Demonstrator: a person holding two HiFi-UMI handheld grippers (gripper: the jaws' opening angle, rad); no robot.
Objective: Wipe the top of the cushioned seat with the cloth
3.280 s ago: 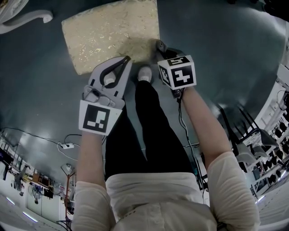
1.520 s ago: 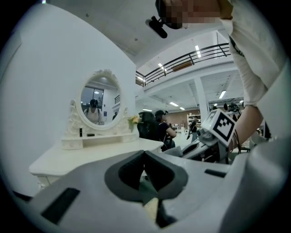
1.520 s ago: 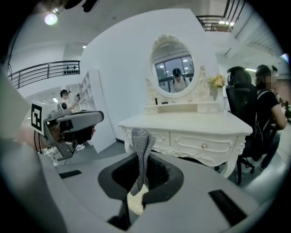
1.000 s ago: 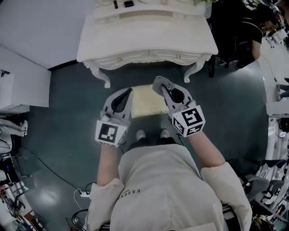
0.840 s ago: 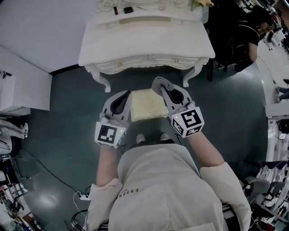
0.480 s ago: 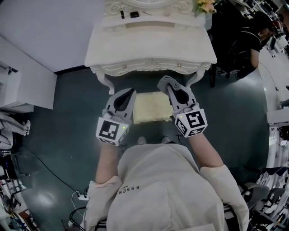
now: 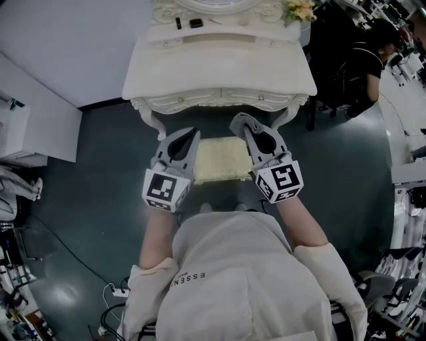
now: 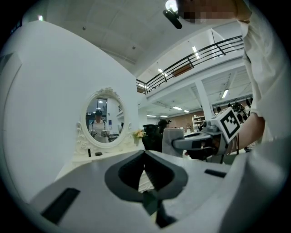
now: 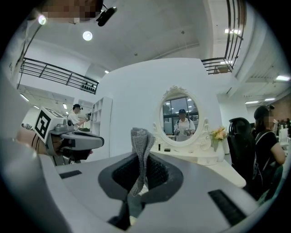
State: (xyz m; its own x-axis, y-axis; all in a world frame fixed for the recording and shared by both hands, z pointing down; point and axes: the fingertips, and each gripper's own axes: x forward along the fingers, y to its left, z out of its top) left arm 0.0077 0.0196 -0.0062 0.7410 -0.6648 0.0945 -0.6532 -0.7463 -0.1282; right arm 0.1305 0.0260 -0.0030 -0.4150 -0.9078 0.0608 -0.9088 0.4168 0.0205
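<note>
The cream cushioned seat stands on the dark floor just in front of the person's feet, seen from above in the head view. Both grippers are held above its near corners, apart from it. My right gripper is shut on a folded grey cloth that sticks up past the jaw tips. My left gripper is shut with nothing in it, over the seat's left side.
A white carved dressing table with an oval mirror and flowers stands just beyond the seat. A white cabinet is at the left. A person in dark clothes sits at the right. Cables lie on the floor behind.
Earlier the head camera was low and the seat filled the view, both grippers at its near edge. Now the view is high above it. Over the last second the grippers barely shifted.
</note>
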